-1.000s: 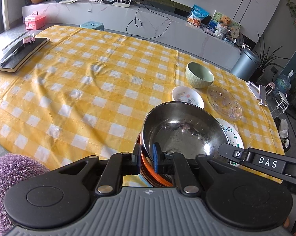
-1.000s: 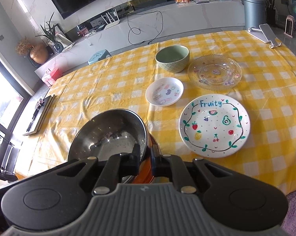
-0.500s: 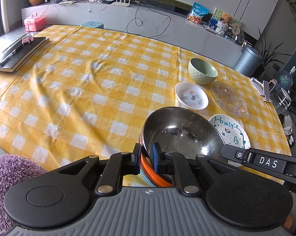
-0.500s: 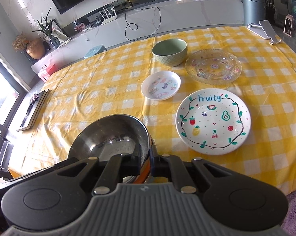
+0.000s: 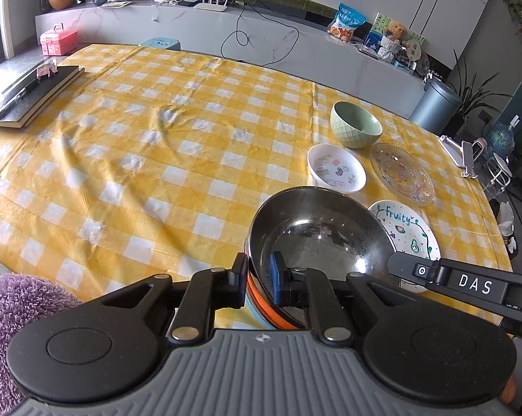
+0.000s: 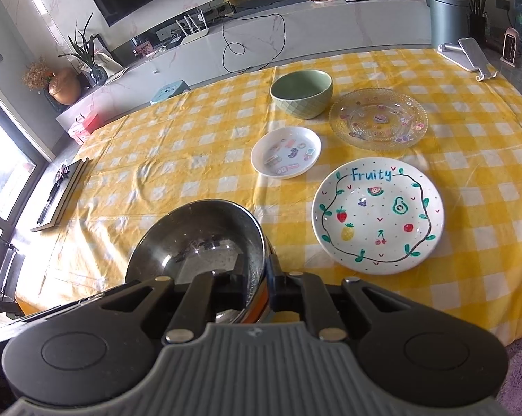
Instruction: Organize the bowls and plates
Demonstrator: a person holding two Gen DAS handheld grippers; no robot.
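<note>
A steel bowl (image 5: pixel 318 232) is nested on top of an orange bowl (image 5: pixel 261 298) and a pale blue one beneath. My left gripper (image 5: pixel 259 282) is shut on the stack's near left rim. My right gripper (image 6: pixel 257 286) is shut on the stack's right rim (image 6: pixel 261 298); the steel bowl also shows in the right wrist view (image 6: pixel 198 239). The stack is held over the table's front edge. On the yellow checked cloth (image 5: pixel 157 159) lie a green bowl (image 6: pixel 301 93), a small white sticker dish (image 6: pixel 286 151), a clear glass plate (image 6: pixel 378 118) and a white "Fruity" plate (image 6: pixel 377 215).
A black notebook (image 5: pixel 32 95) lies at the table's far left. A phone stand (image 6: pixel 469 56) sits at the far right corner. A purple fluffy seat (image 5: pixel 15 319) is below the front edge. A counter with clutter runs behind the table.
Both grippers have stayed shut on the bowl stack. The stack has moved slightly back and up from the table; the plates and dishes appear a little farther off.
</note>
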